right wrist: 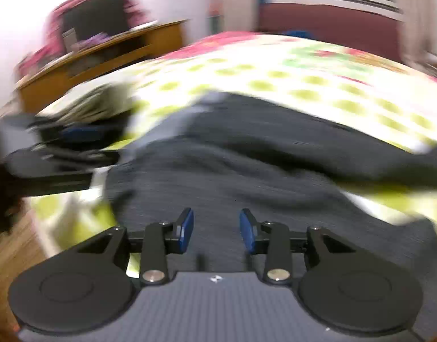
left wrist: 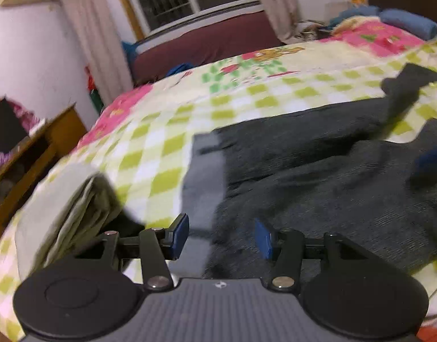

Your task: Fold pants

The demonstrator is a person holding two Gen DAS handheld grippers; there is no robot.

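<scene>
Jaws spread and empty on both left gripper (left wrist: 221,236) and right gripper (right wrist: 216,230), poised above dark pants (left wrist: 318,171) flat on bed (left wrist: 150,148), likely for regrasping.

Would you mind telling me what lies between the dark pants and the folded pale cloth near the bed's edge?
Only bare checked bedspread separates the dark pants from the folded pale cloth; nothing else lies there. The left wrist view shows it most clearly.
</scene>
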